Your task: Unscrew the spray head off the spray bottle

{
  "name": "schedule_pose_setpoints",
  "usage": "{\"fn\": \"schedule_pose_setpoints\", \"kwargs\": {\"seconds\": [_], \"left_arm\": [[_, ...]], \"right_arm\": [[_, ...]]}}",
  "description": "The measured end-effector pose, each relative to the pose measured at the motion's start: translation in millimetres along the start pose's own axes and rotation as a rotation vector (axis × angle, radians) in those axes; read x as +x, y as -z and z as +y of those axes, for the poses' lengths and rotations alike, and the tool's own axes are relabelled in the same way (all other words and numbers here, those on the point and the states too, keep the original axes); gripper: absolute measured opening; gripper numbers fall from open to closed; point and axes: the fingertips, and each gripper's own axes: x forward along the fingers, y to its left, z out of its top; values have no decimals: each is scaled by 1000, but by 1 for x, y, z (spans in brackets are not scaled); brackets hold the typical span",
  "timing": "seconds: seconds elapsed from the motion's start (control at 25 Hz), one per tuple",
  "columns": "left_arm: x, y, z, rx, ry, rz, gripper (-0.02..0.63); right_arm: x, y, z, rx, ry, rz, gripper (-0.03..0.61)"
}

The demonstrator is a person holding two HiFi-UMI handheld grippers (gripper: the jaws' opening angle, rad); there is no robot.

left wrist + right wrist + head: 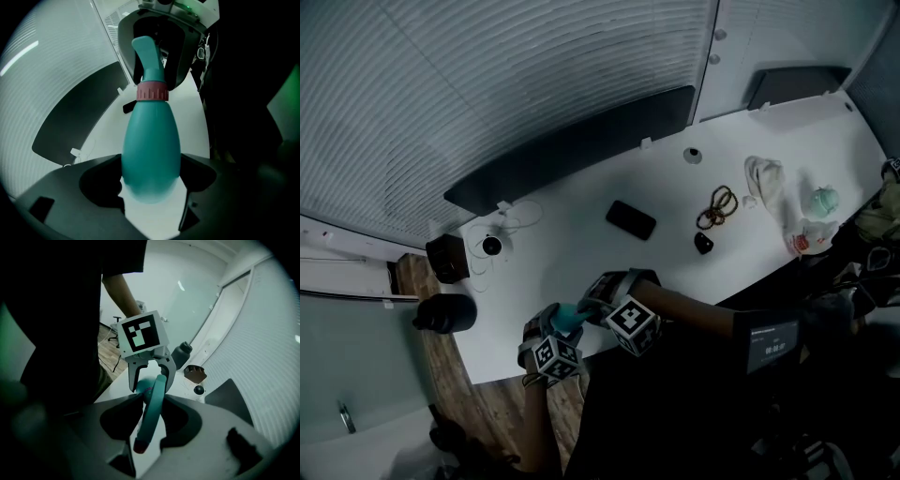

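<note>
At the near edge of the white table (pixel 572 258) we hold the teal spray bottle (pixel 151 145) between our two grippers, which face each other closely. Our left gripper (pixel 151 180) is clenched on the bottle's wide lower body, one jaw pressed to each side, so the bottle points away from it toward the other gripper. A pink ribbed collar (pixel 152 90) rings the neck, and the teal spray head (pixel 154 394) rises beyond it. Our right gripper (pixel 151 404) grasps that spray head, its jaws pinched on either side close to the collar, while the head's reddish tip (pixel 140 446) reaches back between the jaws toward the camera. We cannot tell whether the bottle's base touches the table. Farther out on the table, well apart from the grippers, lie a black phone (pixel 630 219), a loop of brown bands (pixel 717 206) and, to the right, a white cloth (pixel 766 178). A dark flask (pixel 445 312) sits by the table's left end.
</note>
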Motion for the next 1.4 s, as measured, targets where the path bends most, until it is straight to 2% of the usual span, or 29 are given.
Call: {"fn": "schedule_pose_setpoints", "kwargs": {"seconds": [0.12, 0.28, 0.36, 0.44, 0.64, 0.72, 0.8, 0.88, 0.92, 0.96, 1.04, 1.12, 1.2, 1.4], "left_arm": [[-1, 3, -6, 19, 54, 22, 374], [-2, 7, -23, 49, 194, 41, 376], [-2, 5, -29, 51, 236, 36, 376], [0, 0, -22, 44, 190, 17, 376], [6, -8, 13, -84, -27, -52, 376], [6, -1, 27, -105, -115, -30, 376], [2, 7, 46, -101, -235, 13, 376], [-3, 15, 62, -93, -350, 57, 376], [-4, 18, 68, -92, -402, 71, 376], [-6, 21, 75, -92, -453, 81, 376], [-13, 21, 88, -77, -554, 105, 376], [-21, 15, 96, -42, -617, 123, 376], [-21, 6, 97, -4, -634, 122, 376], [-11, -6, 90, 80, -624, 148, 376]], "right_arm": [[6, 1, 8, -101, -18, 11, 114], [0, -1, 13, -307, -21, 18, 113], [-3, -2, 18, -393, -25, 4, 114], [-5, -1, 15, -402, -12, -5, 114], [-21, 5, -17, -156, 66, -36, 128], [-32, 8, -32, -25, 115, -39, 160], [-44, 12, -51, 188, 196, -72, 163], [-52, 19, -63, 500, 247, -160, 163], [-51, 24, -65, 688, 234, -225, 163], [-48, 28, -64, 891, 187, -301, 163], [-41, 30, -55, 1294, 12, -468, 163], [-37, 29, -49, 1580, -140, -603, 163], [-34, 33, -51, 1725, -185, -651, 163], [-33, 37, -61, 1888, -220, -728, 163]]}}
